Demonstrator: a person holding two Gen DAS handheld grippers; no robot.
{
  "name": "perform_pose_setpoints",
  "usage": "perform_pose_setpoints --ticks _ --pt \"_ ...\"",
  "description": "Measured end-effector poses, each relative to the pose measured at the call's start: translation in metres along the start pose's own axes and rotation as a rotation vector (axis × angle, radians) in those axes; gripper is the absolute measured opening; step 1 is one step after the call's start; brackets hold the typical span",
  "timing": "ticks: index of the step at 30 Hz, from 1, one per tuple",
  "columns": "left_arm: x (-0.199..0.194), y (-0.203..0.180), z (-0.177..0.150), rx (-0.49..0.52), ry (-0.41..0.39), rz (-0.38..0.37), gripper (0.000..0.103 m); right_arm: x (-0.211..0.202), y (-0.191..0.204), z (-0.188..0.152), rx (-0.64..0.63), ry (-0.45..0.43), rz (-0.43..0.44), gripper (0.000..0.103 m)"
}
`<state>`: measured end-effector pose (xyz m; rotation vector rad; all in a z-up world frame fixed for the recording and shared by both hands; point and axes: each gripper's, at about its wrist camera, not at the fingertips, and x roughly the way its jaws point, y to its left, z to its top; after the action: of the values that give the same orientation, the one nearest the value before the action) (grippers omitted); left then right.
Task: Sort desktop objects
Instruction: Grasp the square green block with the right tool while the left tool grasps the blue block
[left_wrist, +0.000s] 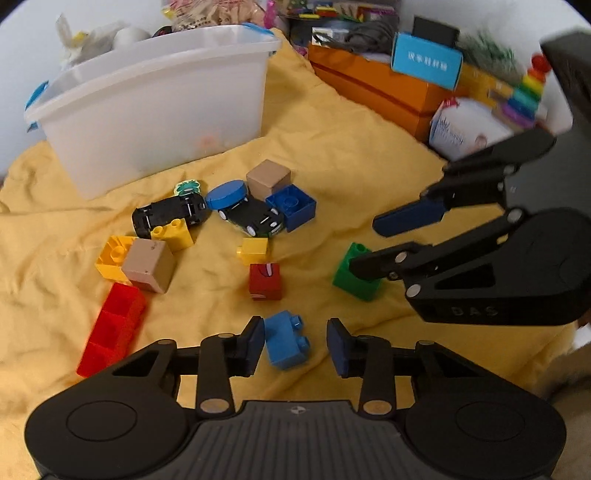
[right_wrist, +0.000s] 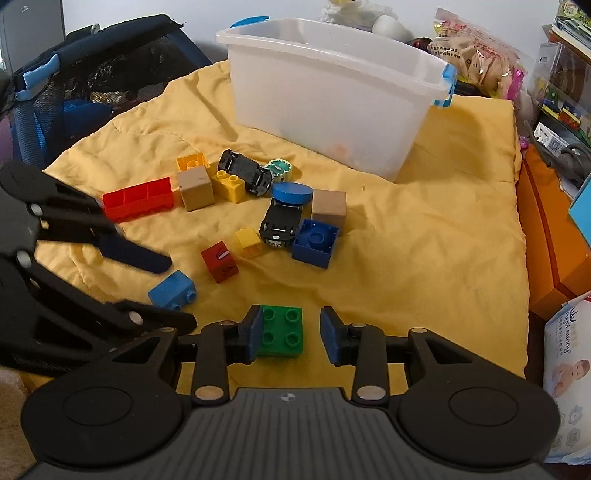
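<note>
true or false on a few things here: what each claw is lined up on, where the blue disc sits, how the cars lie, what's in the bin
1. The left claw has a light blue brick between its fingers. True.
2. The right claw straddles a red cube. False: a green brick.
3. The blue disc rests on a toy car. True.
4. The other black car stands on its wheels. False: it lies flipped over.
5. The white bin is packed with bricks. False: only something faintly orange shows through.

Open yellow cloth (right_wrist: 424, 258) lies right of the toy cluster, clear up to the white bin (right_wrist: 332, 103); the cars (right_wrist: 280, 221) and blocks (right_wrist: 195, 192) crowd the centre; the orange box (right_wrist: 550, 229) walls the right edge; the dark bag (right_wrist: 92, 74) blocks far left.
</note>
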<state>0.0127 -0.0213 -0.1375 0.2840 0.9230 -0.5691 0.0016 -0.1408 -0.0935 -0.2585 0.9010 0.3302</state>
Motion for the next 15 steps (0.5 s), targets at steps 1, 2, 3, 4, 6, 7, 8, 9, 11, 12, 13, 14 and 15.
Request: perform_pose_setpoints --ticks 1,2,3,4,6,7,8,9,11,12,13,14,15 --pt "0.003 0.0 -0.001 0.002 0.02 0.011 0.04 0.0 0.0 0.0 -0.003 -0.001 0.005 0.038" --pt "0.006 0.001 -0.003 -0.005 0.038 0.019 0.04 0.001 0.001 0.0 -0.009 -0.001 0.008 0.038" --pt "0.006 0.003 -0.005 -0.014 0.033 0.016 0.04 0.001 0.001 0.0 -0.016 -0.002 0.011 0.038" --pt "0.006 0.005 -0.006 -0.02 0.027 0.012 0.04 0.002 0.003 0.0 -0.026 -0.003 0.014 0.038" --pt "0.006 0.005 -0.007 -0.018 0.017 0.016 0.039 0.004 0.006 0.001 -0.048 -0.003 0.02 0.038" --pt "0.005 0.006 -0.007 -0.022 0.012 0.016 0.036 0.006 0.006 0.001 -0.054 -0.001 0.029 0.038" --pt "0.005 0.007 -0.007 -0.033 0.009 0.012 0.034 0.008 0.007 0.001 -0.055 0.003 0.039 0.038" --pt "0.005 0.01 -0.007 -0.049 0.007 0.007 0.029 0.009 0.007 0.001 -0.055 0.004 0.049 0.038" --pt "0.005 0.016 -0.006 -0.081 0.008 -0.002 0.025 0.012 0.007 0.001 -0.051 0.012 0.074 0.038" --pt "0.005 0.018 -0.006 -0.096 0.009 -0.009 0.022 0.015 0.008 0.0 -0.059 0.029 0.063 0.037" --pt "0.005 0.02 -0.006 -0.105 0.01 -0.012 0.021 0.019 0.009 -0.001 -0.073 0.054 0.049 0.038" --pt "0.006 0.021 -0.005 -0.11 0.012 -0.017 0.02 0.022 0.008 -0.003 -0.072 0.071 0.057 0.037" --pt "0.006 0.022 -0.004 -0.115 0.015 -0.023 0.019 0.021 0.005 -0.004 -0.054 0.065 0.072 0.037"
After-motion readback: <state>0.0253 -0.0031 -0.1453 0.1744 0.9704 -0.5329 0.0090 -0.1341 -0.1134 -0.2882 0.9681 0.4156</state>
